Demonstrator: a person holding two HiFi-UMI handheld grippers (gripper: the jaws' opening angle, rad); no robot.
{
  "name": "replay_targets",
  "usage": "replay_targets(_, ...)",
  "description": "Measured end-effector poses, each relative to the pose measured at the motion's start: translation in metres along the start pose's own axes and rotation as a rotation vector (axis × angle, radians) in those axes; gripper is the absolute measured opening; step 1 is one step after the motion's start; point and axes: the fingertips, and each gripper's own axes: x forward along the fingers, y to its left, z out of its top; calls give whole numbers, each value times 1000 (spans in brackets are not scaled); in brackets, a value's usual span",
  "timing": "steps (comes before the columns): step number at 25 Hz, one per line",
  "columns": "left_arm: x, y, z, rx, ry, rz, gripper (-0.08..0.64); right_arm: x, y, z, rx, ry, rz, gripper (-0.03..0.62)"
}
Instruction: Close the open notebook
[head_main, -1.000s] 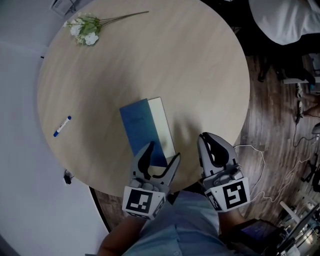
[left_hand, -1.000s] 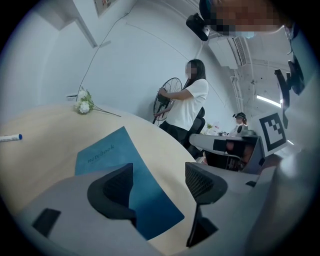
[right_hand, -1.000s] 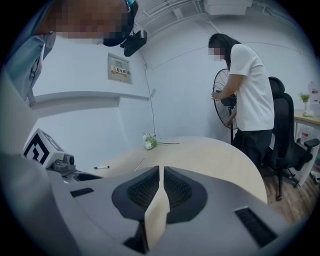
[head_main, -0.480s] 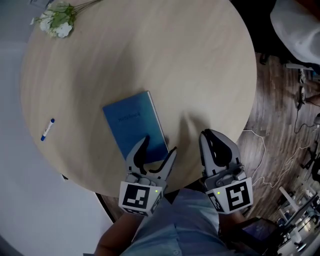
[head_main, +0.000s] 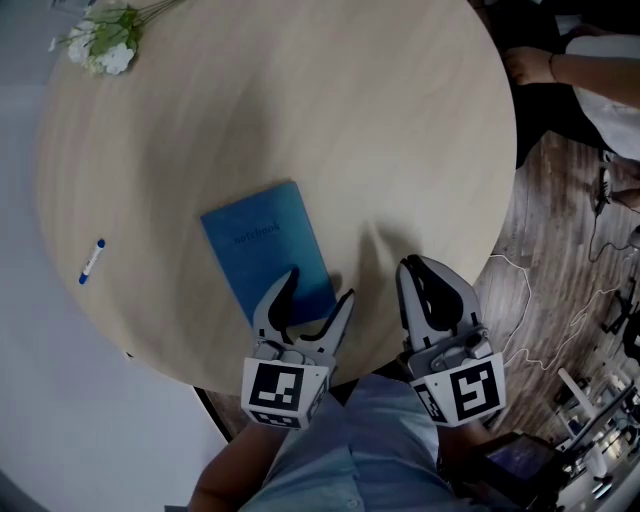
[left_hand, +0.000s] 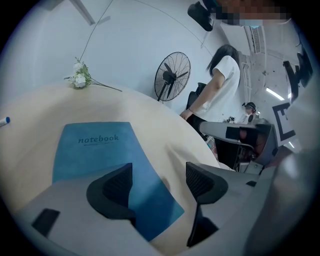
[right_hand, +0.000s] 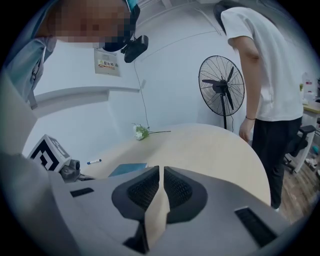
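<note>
The notebook (head_main: 265, 250) lies closed on the round table (head_main: 300, 120), blue cover up, near the edge at the person's side; the word "notebook" shows on the cover in the left gripper view (left_hand: 95, 150). The left gripper (head_main: 318, 290) is over the near end of the notebook; its jaws stand wide apart and hold nothing (left_hand: 159, 172); the near right corner of the cover shows between them; whether they touch the cover I cannot tell. The right gripper (head_main: 425, 275) is just to the right of it, over bare table, apart from the notebook; its jaws are almost together, with only a thin gap, and nothing is between them (right_hand: 161, 172). A pen (head_main: 91, 260) lies near the left edge of the table, well apart from the notebook; flowers (head_main: 100, 45) lie at the far side. A person (right_hand: 265, 75) stands beside the table, near a fan (right_hand: 222, 85).
</note>
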Motion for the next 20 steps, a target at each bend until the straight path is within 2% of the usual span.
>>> replay_targets(4,-10,-2,7,-20,-8,-4,334,-4,11,11,-13,-14,14,52)
replay_targets(9,-49,-3,34,-4,-99,15,334,-11,37,35,-45,-46,38,51)
replay_targets(13,-98,5,67,19,-233,74,333,-16,74,63,-100,-113,86,51)
replay_targets(20,-235,6,108,72,-506,187,330,-69,166,115,-210,-253,146,51)
